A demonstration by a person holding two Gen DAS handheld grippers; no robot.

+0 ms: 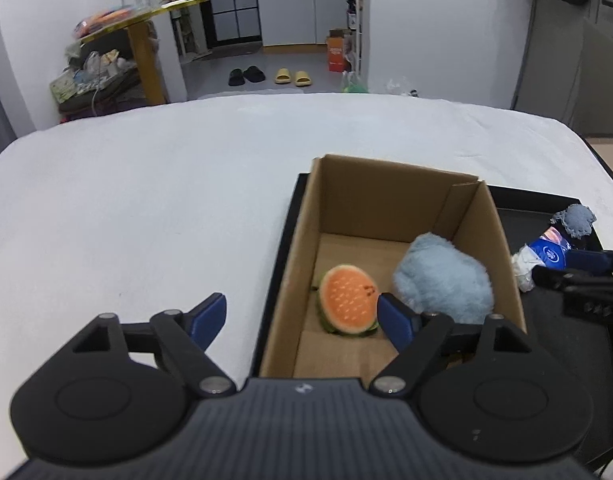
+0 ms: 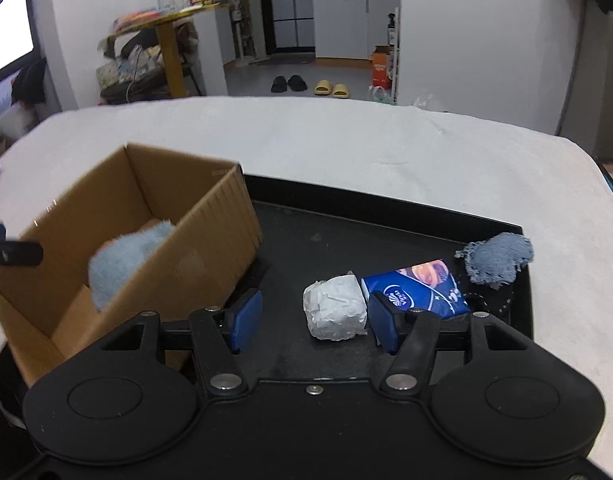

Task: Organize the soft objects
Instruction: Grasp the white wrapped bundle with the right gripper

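A cardboard box [image 1: 386, 200] stands on a black tray [image 2: 346, 232]. In it lie an orange melon-slice plush [image 1: 348, 300] and a fluffy light-blue plush [image 1: 442, 280]. My left gripper [image 1: 302, 314] hovers open over the box's near left wall, holding nothing. On the tray to the right of the box [image 2: 210, 240] lie a crumpled white tissue wad [image 2: 334, 308], a blue tissue pack [image 2: 418, 288] and a grey-blue knitted cloth [image 2: 494, 258]. My right gripper [image 2: 314, 316] is open, with the wad between its fingers. The right pad is close to the wad and the left pad is well apart from it.
The tray rests on a wide white-covered surface [image 1: 146, 200] that stretches left and far. Beyond its far edge are a yellow side table [image 1: 146, 52] with clutter, slippers [image 1: 266, 76] on the floor and white cabinets.
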